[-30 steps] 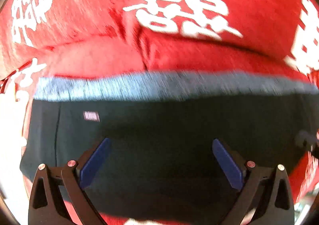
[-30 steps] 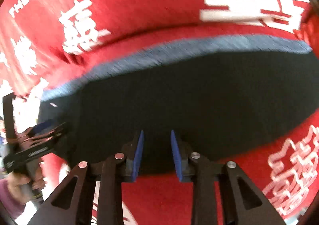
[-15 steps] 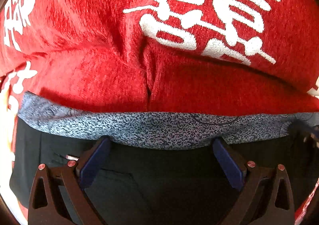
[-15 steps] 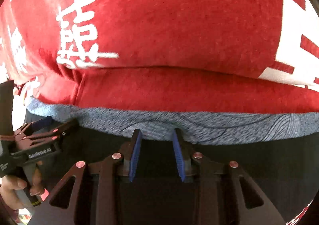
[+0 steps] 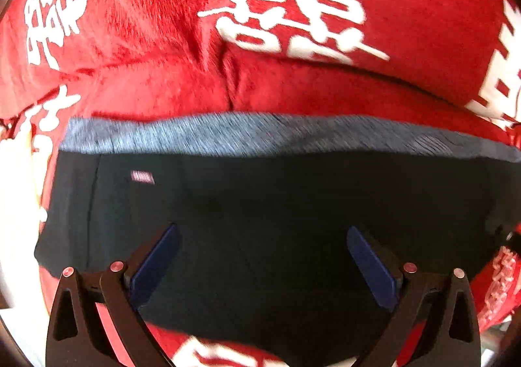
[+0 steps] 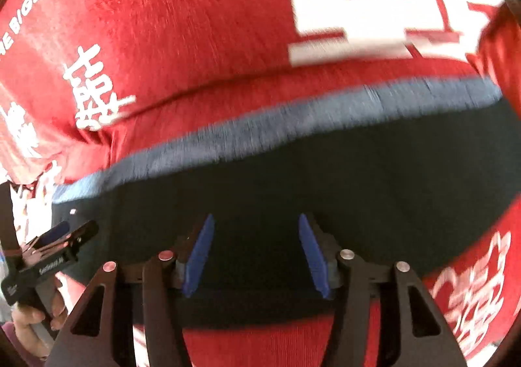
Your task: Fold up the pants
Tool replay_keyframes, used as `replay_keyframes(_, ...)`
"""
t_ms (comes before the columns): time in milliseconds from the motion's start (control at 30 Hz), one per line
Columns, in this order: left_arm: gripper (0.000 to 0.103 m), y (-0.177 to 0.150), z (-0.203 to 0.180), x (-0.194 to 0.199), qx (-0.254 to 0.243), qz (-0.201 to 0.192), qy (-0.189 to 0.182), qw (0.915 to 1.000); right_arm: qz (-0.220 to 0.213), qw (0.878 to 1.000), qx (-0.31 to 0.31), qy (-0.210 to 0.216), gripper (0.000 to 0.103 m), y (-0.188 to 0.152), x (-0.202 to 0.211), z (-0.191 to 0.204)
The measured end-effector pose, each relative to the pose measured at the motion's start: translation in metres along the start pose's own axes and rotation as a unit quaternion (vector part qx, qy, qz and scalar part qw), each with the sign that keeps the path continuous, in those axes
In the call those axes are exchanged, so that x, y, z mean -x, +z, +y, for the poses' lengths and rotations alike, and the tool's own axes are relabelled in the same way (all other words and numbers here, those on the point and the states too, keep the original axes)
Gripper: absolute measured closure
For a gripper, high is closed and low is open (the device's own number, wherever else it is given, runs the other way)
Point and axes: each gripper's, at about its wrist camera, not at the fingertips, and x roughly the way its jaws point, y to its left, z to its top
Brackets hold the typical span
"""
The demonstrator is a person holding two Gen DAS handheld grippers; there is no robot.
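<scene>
The black pants (image 5: 276, 220) lie folded flat on a red blanket (image 5: 162, 25), with a grey speckled waistband (image 5: 260, 135) along the far edge. My left gripper (image 5: 262, 230) is open wide above the dark cloth and holds nothing. In the right wrist view the pants (image 6: 325, 188) and waistband (image 6: 293, 119) run across the middle. My right gripper (image 6: 255, 220) is open above the near part of the pants and holds nothing. The left gripper (image 6: 52, 243) shows at the left edge of that view, over the pants' left end.
The red blanket (image 6: 195, 25) with large white characters (image 6: 374, 2) covers the whole surface around the pants. A small pale label (image 5: 142, 177) sits on the pants near the left end. The person's hand (image 6: 29, 328) holds the left gripper's handle.
Both grippers have pulled back from the waistband toward me and up. The right gripper's jaws have opened from nearly shut. The left gripper stayed open.
</scene>
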Motion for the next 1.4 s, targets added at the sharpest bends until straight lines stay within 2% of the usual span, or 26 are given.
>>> replay_keyframes(200, 0.0, -0.048, -0.025, -0.021, -0.034, 0.05, 0.024, 0.9979, 0.015, 0.999, -0.033, 0.012, 0.044, -0.038, 0.015, -0.022)
replay_keyframes(267, 0.0, -0.057, -0.023, -0.015, -0.022, 0.04, 0.02, 0.9988, 0.022, 0.999, -0.043, 0.017, 0.043, -0.046, 0.018, -0.028)
replay_keyframes(333, 0.0, -0.06, -0.027, -0.011, -0.028, 0.046, 0.03, 0.9981, 0.024, 0.998, -0.048, 0.021, 0.042, -0.051, 0.019, -0.032)
replay_keyframes(467, 0.0, -0.058, -0.042, 0.001, -0.04, 0.051, 0.045, 0.9969, 0.038, 0.996, -0.072, 0.028, 0.041, -0.061, 0.02, -0.044)
replay_keyframes(633, 0.0, -0.054, -0.067, 0.015, -0.048, 0.046, 0.027, 0.9974, 0.045, 0.995, -0.085, 0.032, 0.04, -0.069, 0.029, -0.057)
replay_keyframes(767, 0.0, -0.053, -0.099, 0.021, -0.072, 0.045, 0.03, 0.9959, 0.051, 0.994, -0.089, 0.033, 0.04, -0.073, 0.034, -0.068)
replay_keyframes(1033, 0.0, -0.049, -0.14, 0.022, -0.094, 0.055, 0.019, 0.9938, 0.05, 0.994, -0.09, 0.032, 0.036, -0.069, 0.044, -0.09)
replay_keyframes(1400, 0.0, -0.039, -0.201, 0.022, -0.129, 0.056, 0.018, 0.99, 0.038, 0.993, -0.108, 0.037, 0.036, -0.054, 0.056, -0.127)
